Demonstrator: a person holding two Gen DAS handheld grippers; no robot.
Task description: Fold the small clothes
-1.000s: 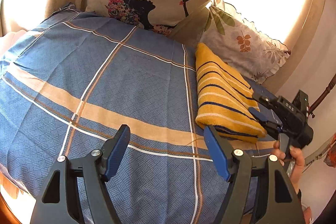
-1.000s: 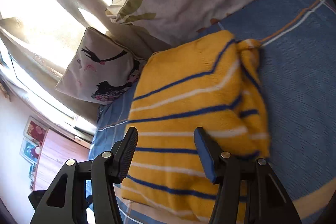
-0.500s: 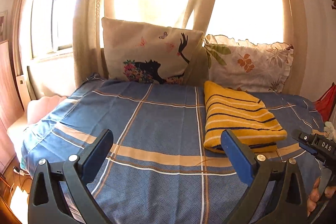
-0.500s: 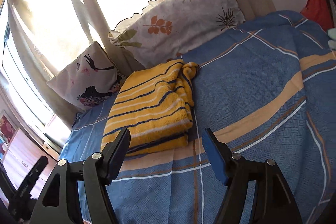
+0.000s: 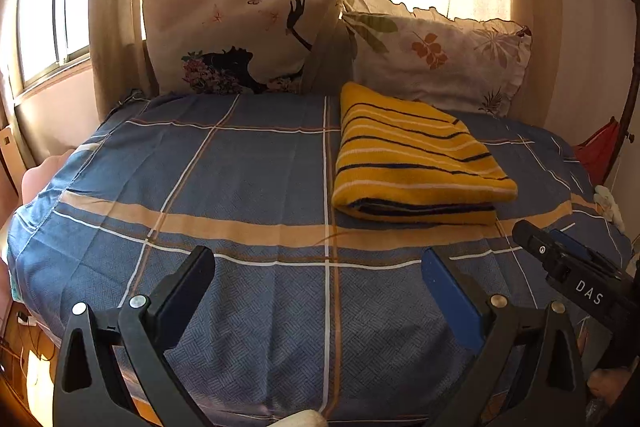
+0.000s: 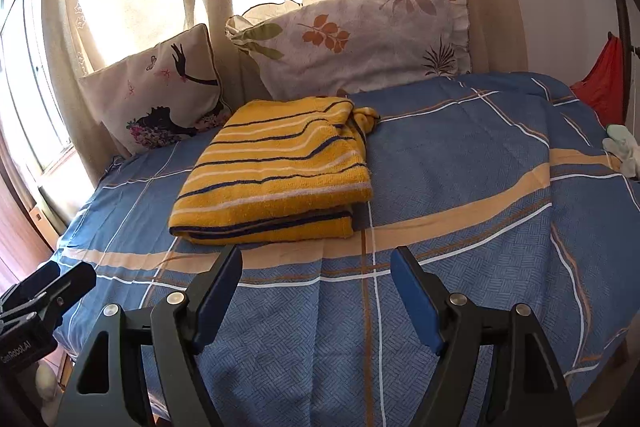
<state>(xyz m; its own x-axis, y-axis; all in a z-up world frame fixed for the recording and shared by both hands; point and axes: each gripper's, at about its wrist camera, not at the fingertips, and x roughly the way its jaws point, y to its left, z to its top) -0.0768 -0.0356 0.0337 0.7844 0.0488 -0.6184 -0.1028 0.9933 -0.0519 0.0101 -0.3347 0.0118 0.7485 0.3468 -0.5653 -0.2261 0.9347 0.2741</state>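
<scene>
1. The yellow striped top (image 5: 416,163) is seen folded flat on the bed (image 5: 248,155), near the pillows (image 6: 360,35) at the far edge.
2. The left gripper (image 5: 318,287) and right gripper (image 6: 316,287) are held wide apart, empty.
3. Little seems left to be done.

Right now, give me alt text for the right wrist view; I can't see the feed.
A folded yellow striped garment lies on a blue plaid bedspread, in front of two pillows. The right gripper hovers open and empty short of it.
</scene>
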